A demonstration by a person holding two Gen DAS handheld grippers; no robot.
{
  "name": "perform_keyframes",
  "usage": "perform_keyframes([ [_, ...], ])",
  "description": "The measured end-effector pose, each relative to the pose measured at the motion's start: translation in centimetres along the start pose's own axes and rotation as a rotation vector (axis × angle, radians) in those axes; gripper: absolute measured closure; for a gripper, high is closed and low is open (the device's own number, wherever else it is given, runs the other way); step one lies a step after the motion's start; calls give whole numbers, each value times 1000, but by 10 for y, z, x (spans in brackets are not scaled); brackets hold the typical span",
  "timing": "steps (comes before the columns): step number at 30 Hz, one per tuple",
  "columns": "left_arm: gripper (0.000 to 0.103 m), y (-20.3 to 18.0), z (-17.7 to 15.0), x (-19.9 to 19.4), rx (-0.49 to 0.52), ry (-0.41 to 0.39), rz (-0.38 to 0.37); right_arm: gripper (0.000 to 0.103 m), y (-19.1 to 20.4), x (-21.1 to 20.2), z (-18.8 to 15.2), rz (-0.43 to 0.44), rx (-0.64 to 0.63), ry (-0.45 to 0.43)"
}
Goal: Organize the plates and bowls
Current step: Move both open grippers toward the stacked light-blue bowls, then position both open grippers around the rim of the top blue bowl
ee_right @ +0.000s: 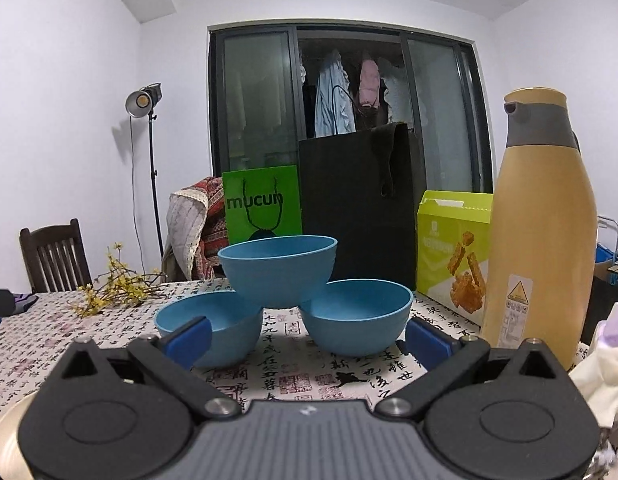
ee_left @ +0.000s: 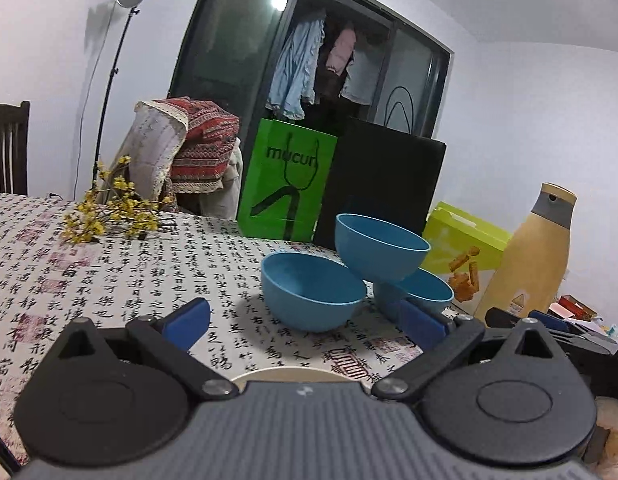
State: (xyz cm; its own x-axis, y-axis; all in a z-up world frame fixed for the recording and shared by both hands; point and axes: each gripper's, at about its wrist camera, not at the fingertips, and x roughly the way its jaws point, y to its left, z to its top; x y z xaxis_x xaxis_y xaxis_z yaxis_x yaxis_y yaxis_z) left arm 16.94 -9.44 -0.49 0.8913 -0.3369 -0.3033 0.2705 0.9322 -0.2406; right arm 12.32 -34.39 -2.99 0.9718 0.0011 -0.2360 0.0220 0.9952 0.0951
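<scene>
Blue bowls [ee_right: 283, 304] stacked mid-table, both grippers' fingers [ee_right: 189, 338] spread, empty

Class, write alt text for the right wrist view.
Three blue bowls sit on a calligraphy-print tablecloth, one perched on the other two, beyond the open right gripper. A tan flask stands right.

Both views are taken low over the table [ee_right: 293, 364], looking forward between each gripper's own fingers toward the far window [ee_right: 349, 92]. The three blue bowls [ee_right: 279, 272] are centred and near in the right wrist view; in the left wrist view the bowls [ee_left: 349, 264] are seen from further left, tilted.
</scene>
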Motion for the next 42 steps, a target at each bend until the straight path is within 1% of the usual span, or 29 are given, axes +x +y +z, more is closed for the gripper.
perform_keyframes([
  [9, 0, -26, 15, 22, 38, 29, -33, 0, -10, 14, 15, -12, -10, 42],
  [13, 0, -36, 21, 32, 38, 43, -55, 0, -16, 20, 23, 3, 12, 68],
  [23, 0, -61, 37, 53, 72, 47, -80, 0, -31, 26, 40, -12, 35, 78],
  [33, 0, -79, 49, 74, 81, 44, -85, 0, -48, 40, 53, -19, 71, 91],
  [42, 0, -95, 64, 94, 89, 50, -72, 0, -61, 53, 66, -37, 105, 92],
])
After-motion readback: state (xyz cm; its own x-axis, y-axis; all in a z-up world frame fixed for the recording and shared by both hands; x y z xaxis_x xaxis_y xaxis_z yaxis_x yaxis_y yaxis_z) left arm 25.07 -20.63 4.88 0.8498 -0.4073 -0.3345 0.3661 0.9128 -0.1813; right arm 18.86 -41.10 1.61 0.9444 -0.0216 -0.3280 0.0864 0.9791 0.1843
